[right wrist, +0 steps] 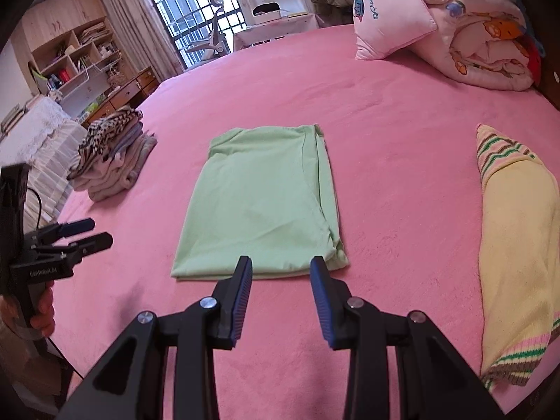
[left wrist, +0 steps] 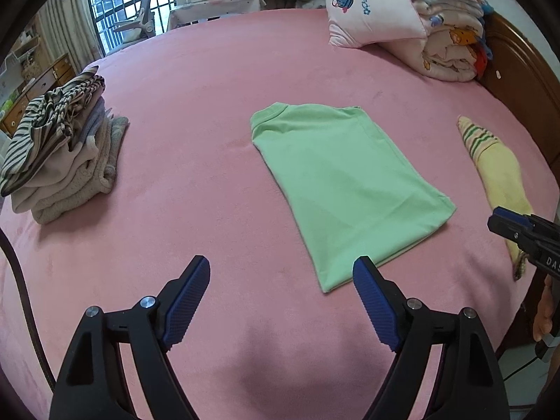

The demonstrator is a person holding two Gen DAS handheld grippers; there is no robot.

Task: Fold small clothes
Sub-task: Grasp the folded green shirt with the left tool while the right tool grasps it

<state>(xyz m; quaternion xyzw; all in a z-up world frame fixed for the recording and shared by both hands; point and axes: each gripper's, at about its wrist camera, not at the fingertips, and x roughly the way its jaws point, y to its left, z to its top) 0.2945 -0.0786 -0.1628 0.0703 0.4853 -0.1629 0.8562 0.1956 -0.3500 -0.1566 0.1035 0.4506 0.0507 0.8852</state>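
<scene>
Green shirt (right wrist: 259, 203) folded flat on bed

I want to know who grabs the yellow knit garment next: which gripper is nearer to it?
Right. The right gripper hangs over the yellow knit garment's near end; the left gripper sits beyond the green shirt, on the far side.

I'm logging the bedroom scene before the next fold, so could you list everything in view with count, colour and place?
green shirt: one, light green, folded flat mid-bed
yellow garment: one, pale yellow with striped cuffs, right of shirt
stack of folded clothes: one, beige, grey and striped, bed's left edge
pillow: one, pink, far right
rolled quilt: one, patterned, beside pillow
bed cover: one, pink
left gripper: black, blue pads, open, empty
right gripper: black, blue pads, open, at shirt's near edge
</scene>
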